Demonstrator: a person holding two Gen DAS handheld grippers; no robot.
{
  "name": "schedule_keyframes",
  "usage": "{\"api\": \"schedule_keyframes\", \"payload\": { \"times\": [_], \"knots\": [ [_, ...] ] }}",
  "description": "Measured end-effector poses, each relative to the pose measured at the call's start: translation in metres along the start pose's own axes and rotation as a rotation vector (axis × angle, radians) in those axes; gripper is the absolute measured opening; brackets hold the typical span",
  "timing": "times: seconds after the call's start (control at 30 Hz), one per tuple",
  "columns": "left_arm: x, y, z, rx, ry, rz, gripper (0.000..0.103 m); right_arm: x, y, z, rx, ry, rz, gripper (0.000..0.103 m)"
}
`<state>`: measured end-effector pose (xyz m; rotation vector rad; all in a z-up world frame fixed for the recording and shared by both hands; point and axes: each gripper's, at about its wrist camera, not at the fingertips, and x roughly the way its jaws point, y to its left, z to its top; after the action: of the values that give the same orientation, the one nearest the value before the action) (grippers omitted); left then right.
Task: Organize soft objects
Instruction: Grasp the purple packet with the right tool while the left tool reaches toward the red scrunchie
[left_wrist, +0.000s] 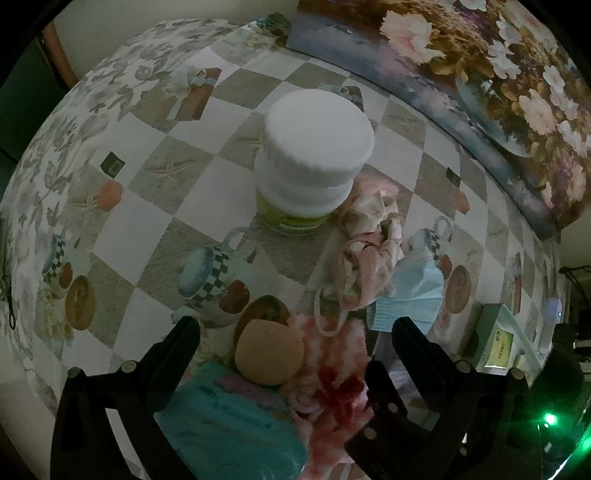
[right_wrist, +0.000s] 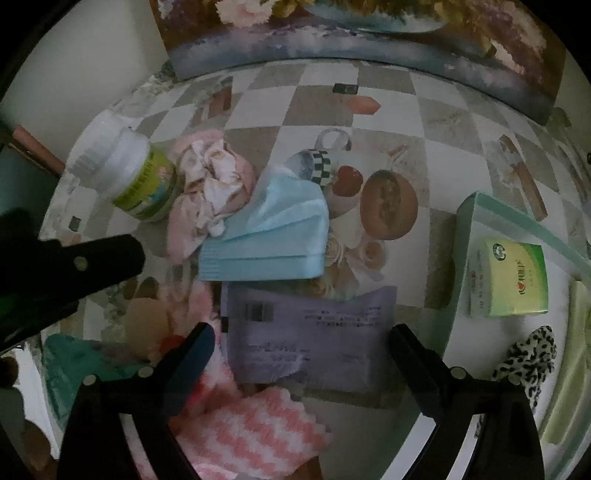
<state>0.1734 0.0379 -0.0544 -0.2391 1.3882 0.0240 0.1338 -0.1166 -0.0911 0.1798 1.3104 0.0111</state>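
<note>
Beside the white-lidded jar (left_wrist: 314, 155) on the bench (left_wrist: 147, 206), which wears a checked cloth printed with cups and fruit, lies a heap of soft things. A crumpled pink cloth (left_wrist: 369, 243) touches the jar's base on its right, and a light-blue face mask (left_wrist: 410, 291) lies against the far side of that cloth from the jar. A flower painting (left_wrist: 480, 92) leans behind the jar at the bench's back edge.

Nearer than the jar, the left hand-held gripper (left_wrist: 295, 332) hangs with its jaws spread wide and nothing between them touched. Below the gap sit a tan round pad (left_wrist: 269, 354), a fluffy pink-and-red cloth (left_wrist: 332, 387) just beside it, and a teal packet (left_wrist: 229, 424) under the left finger.

From the right wrist view, the jar (right_wrist: 129, 177) stands far left, with the pink cloth (right_wrist: 210, 184) against it and the mask (right_wrist: 269, 232) next along. A pale purple packet (right_wrist: 310, 339) lies just in front of the mask, directly between the wide-open fingers of the right hand-held gripper (right_wrist: 301, 343), which grips nothing. A pink-and-white zigzag cloth (right_wrist: 251, 432) sits nearer still, partly under the left finger. Well right of the jar, a green-rimmed tray (right_wrist: 465, 221) holds a green box (right_wrist: 513, 284) and a leopard-print scrunchie (right_wrist: 524, 358).
</note>
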Motion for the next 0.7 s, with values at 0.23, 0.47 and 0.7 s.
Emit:
{"api": "schedule_keyframes", "payload": {
  "times": [0.23,0.47,0.7],
  "knots": [
    [0.001,0.002,0.002,-0.019,-0.003,0.007,0.103,0.008,0.006,0.003,-0.005,-0.02,-0.04,0.097],
    [0.002,0.009,0.003,-0.039,0.003,0.012,0.103,0.015,0.024,-0.002,-0.027,-0.03,-0.084,0.097],
    [-0.002,0.014,0.003,-0.048,-0.004,0.011,0.103,0.018,0.023,-0.006,-0.022,-0.023,-0.11,0.097]
  ]
}}
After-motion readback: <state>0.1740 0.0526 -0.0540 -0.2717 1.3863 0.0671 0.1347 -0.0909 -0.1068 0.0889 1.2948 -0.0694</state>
